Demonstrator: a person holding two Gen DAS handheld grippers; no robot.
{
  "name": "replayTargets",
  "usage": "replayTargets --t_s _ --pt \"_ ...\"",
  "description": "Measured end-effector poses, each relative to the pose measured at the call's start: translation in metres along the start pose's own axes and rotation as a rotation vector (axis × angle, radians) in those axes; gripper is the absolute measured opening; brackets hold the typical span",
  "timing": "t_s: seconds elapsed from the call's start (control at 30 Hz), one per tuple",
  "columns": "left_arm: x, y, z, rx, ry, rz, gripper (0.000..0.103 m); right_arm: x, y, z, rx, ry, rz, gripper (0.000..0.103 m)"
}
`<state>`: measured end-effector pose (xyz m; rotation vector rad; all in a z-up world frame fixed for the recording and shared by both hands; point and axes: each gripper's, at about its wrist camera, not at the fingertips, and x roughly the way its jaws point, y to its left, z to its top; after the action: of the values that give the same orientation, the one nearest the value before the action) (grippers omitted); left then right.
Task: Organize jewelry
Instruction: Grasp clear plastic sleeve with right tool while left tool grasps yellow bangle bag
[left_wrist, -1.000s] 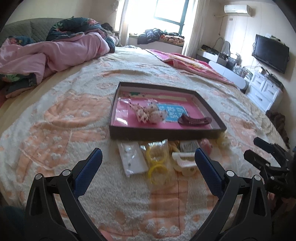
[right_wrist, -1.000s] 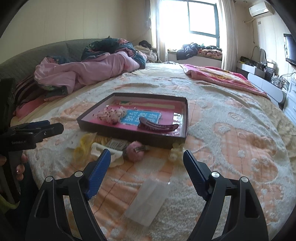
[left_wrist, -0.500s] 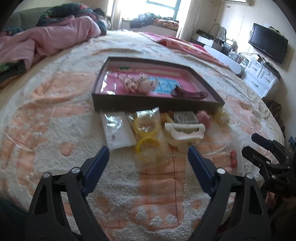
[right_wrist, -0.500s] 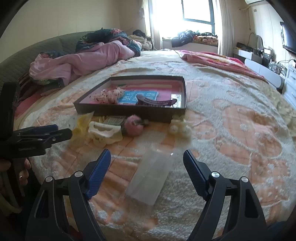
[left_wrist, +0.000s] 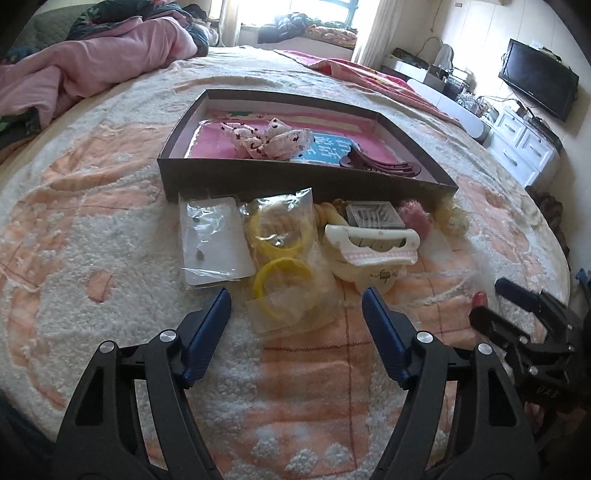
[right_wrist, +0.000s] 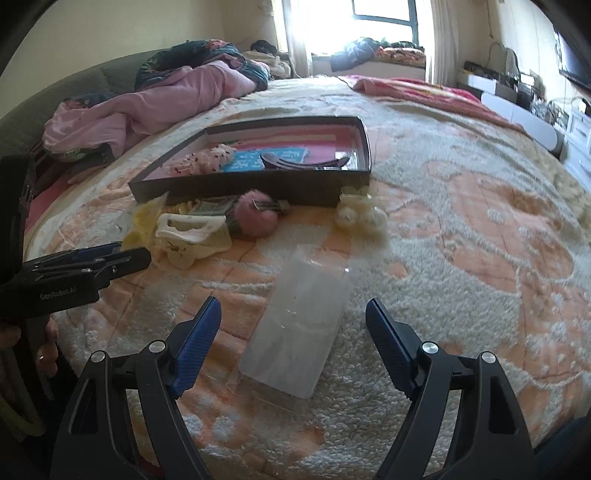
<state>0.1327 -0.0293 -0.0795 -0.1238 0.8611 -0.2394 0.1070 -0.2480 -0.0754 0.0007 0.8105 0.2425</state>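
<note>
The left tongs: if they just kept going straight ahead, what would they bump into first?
Most likely the clear bag of yellow bangles, which lies right between and ahead of the open left tongs. Behind it stands the dark tray's front wall. Depth is hard to judge here.

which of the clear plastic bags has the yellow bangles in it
The middle bag, straight ahead of the left gripper. The bag to its left holds a white card, and the bag by the right gripper looks nearly empty.
</note>
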Motion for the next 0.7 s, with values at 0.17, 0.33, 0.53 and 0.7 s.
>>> replayTargets --t_s 0.17,0.33,0.53,0.7 --pt "0.006 0.000 0.004 -0.006 -0.002 0.041 0.054 0.004 0.007 -0.003 -0.036 0.004 -0.018 0.065" --pt "0.008 -0.001 0.002 0.003 0.008 0.058 0.039 0.004 0.008 -0.004 -0.062 -0.004 -0.051 0.047" --pt "0.000 -0.003 -0.001 0.010 0.022 0.037 0.038 0.001 0.007 -0.003 -0.080 -0.023 -0.065 0.045" --pt "-0.008 -0.004 -0.005 0.002 0.028 0.000 0.037 -0.002 0.004 0.001 -0.064 -0.036 -0.070 0.045"
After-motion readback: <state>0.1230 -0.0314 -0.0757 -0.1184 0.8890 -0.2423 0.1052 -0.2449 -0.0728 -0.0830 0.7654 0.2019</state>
